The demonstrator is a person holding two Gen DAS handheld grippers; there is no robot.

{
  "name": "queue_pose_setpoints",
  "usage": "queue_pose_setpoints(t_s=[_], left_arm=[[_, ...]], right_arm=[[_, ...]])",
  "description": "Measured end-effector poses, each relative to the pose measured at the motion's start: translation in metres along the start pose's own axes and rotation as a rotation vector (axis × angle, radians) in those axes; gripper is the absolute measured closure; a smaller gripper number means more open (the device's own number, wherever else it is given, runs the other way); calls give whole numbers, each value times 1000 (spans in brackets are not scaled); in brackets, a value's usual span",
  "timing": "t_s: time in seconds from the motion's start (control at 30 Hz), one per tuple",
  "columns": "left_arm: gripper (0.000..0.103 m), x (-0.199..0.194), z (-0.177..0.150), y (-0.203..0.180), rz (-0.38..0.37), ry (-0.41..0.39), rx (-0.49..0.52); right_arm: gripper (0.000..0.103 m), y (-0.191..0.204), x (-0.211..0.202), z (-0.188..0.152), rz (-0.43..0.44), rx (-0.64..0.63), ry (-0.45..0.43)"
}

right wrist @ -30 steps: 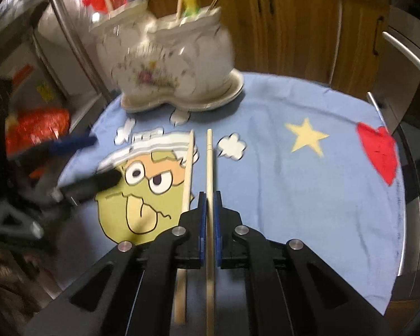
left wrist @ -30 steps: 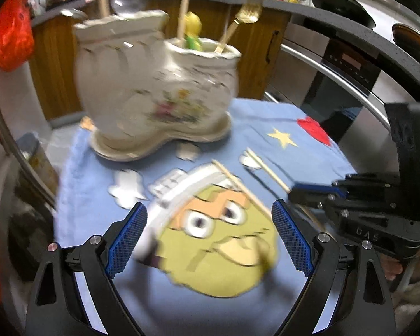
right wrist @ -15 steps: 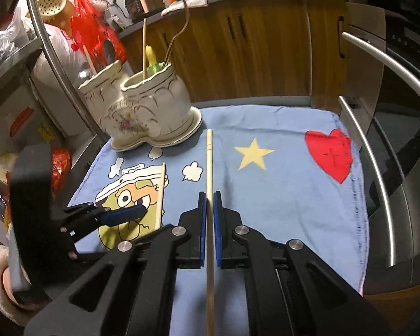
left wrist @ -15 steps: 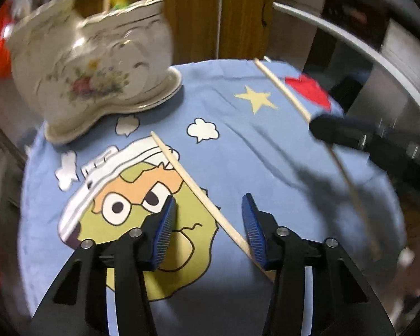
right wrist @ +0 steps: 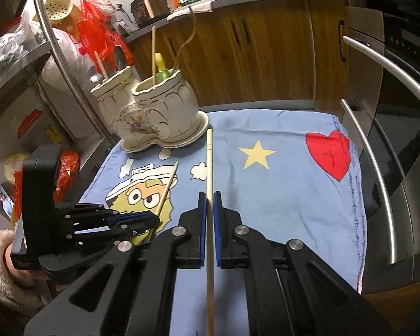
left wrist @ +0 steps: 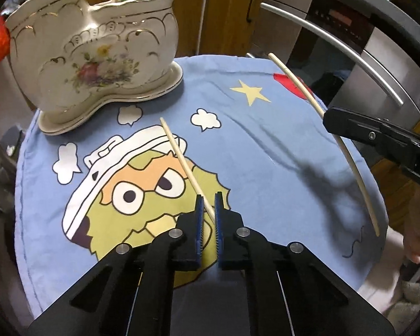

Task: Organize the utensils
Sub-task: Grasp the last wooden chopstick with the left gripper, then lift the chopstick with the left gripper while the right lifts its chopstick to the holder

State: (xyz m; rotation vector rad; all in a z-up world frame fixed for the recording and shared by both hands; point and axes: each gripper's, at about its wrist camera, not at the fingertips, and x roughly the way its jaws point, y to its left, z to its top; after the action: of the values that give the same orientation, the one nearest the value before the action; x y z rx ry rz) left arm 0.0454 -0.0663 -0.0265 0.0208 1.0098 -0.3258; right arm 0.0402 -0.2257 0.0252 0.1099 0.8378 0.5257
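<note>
The left tool (left wrist: 207, 210) is pinching one chopstick (left wrist: 182, 159) lying on the blue cloth (left wrist: 266, 145); the right tool (right wrist: 209, 210) is clamping a second chopstick (right wrist: 209, 168) pointing toward the ceramic holder (right wrist: 154, 112).

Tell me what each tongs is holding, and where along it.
The right tongs are shut on one chopstick around mid-length. The left tongs are shut on the other chopstick near its lower end, over the blue cloth.
</note>
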Motion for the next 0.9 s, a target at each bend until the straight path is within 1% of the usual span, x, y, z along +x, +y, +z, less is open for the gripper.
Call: queue_pose_setpoints(t_s=[0.03,0.07,0.2,0.3,0.37,0.43,0.47,0.5,0.53,0.57,0.6,0.67,0.73,0.77,0.8,0.87,0.9], left_arm=[[97,-2,-1,2,-3,-5,3],[103,-3,-2,3,-8,-8,3],[103,-16,-12,9,-34,-24,23],[103,-24,-15,14,-51,-25,19],[103,-25,-16,20,-70,-20,-4],[103,-29,-14,22,-100,-39,-30],[103,-28,-11,20,-98,-47,-42],[97,-28,-9,19,-89,-41,-50],[88,-26,-7,18,-86,-34,-58],[68,-24,-6,14,-85,-33,-65],[64,-22,-5,10,-75,-38,-58],[64,-15,-3,-5,-23,-36,-19],[66,-8,-4,-14,11,-18,3],[76,-3,-5,-18,37,-7,16],[88,1,-5,-25,101,-20,51],[93,4,-6,-33,159,-37,110],[95,3,-6,-31,156,-41,114]], right_arm=[[98,3,0,1,3,-7,-1],[98,5,0,1,6,-11,-2],[98,12,-2,4,22,-15,-14],[98,17,-1,7,22,-21,-16],[98,20,3,9,21,-26,-6],[98,23,7,10,21,-32,3],[98,24,9,11,22,-34,5],[98,26,10,11,22,-35,6],[98,27,11,11,24,-35,6],[98,28,12,11,26,-37,7],[98,30,12,11,26,-40,8],[98,31,12,12,23,-47,7],[98,30,12,12,20,-46,5],[98,29,11,12,19,-45,4],[98,28,11,12,17,-45,3],[98,27,10,12,16,-44,2],[98,26,9,12,17,-43,1]])
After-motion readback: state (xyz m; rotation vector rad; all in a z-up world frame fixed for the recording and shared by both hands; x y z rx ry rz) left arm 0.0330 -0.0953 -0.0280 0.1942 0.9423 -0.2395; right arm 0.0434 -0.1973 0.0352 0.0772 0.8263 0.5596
